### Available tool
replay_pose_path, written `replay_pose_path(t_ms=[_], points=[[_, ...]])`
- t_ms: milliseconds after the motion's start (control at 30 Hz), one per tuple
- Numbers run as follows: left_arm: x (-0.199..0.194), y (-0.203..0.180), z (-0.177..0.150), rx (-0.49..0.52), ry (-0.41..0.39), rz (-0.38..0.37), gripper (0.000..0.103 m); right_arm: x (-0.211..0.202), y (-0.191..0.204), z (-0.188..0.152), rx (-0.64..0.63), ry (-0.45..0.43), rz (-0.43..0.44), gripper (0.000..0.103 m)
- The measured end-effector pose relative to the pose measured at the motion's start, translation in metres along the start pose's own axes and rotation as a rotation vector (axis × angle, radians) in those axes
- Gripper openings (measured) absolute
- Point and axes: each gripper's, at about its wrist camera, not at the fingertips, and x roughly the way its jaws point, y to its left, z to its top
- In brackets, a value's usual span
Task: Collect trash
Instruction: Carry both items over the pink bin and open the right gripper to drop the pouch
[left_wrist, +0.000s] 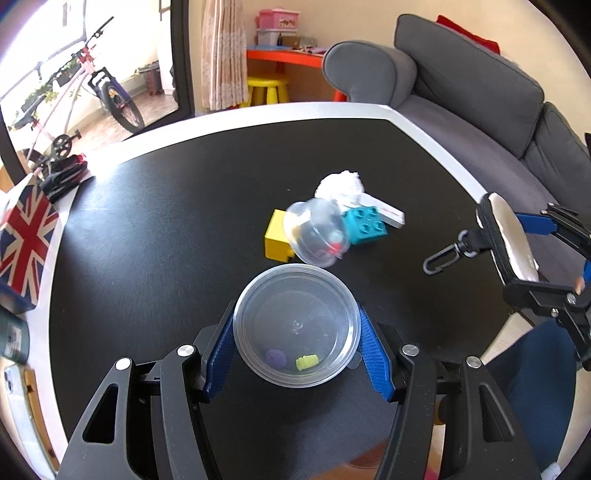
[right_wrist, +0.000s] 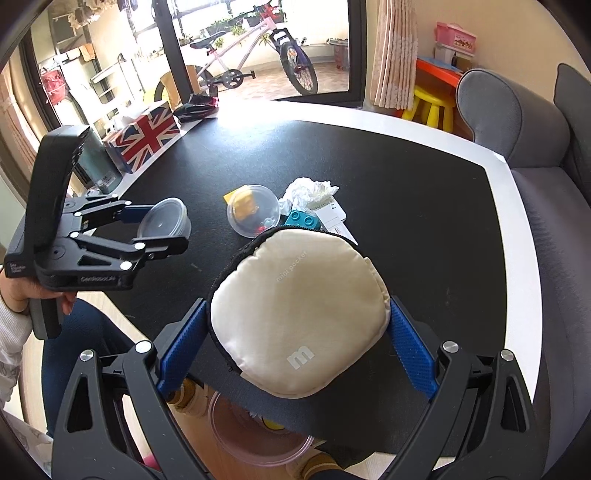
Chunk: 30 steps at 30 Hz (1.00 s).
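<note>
My left gripper (left_wrist: 297, 332) is shut on a clear round plastic container (left_wrist: 297, 325) holding a purple bit and a yellow-green bit, above the black table (left_wrist: 166, 229). It also shows in the right wrist view (right_wrist: 164, 225). My right gripper (right_wrist: 297, 317) is shut on a cream zip pouch (right_wrist: 299, 317) with a black edge and a clip (left_wrist: 443, 254), held over the table's near edge. On the table lie a crumpled white tissue (left_wrist: 340, 184), a clear plastic cup (left_wrist: 317, 232) on its side, a yellow block (left_wrist: 275, 236), a teal brick (left_wrist: 365, 221) and a white card (left_wrist: 386, 212).
A Union Jack box (left_wrist: 26, 243) and a dark folded item (left_wrist: 61, 173) sit at the table's left edge. A grey sofa (left_wrist: 480, 103) stands right of the table. A pink-rimmed clear bowl (right_wrist: 258, 435) is on the floor below the pouch.
</note>
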Motion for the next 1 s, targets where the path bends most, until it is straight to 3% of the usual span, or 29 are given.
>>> replay_pose_path(t_ms=[467,1000], points=[[-0.056,-0.042,-0.047,0.034,-0.062,-0.046,0.059,-0.055,0.028,-0.048,-0.018,-0.057,-0.003,0.092],[-0.065,-0.072,-0.099,0.05,-0.051,-0.085,0.059,-0.053,0.05,-0.114,-0.031,0.008,0.028,0.092]])
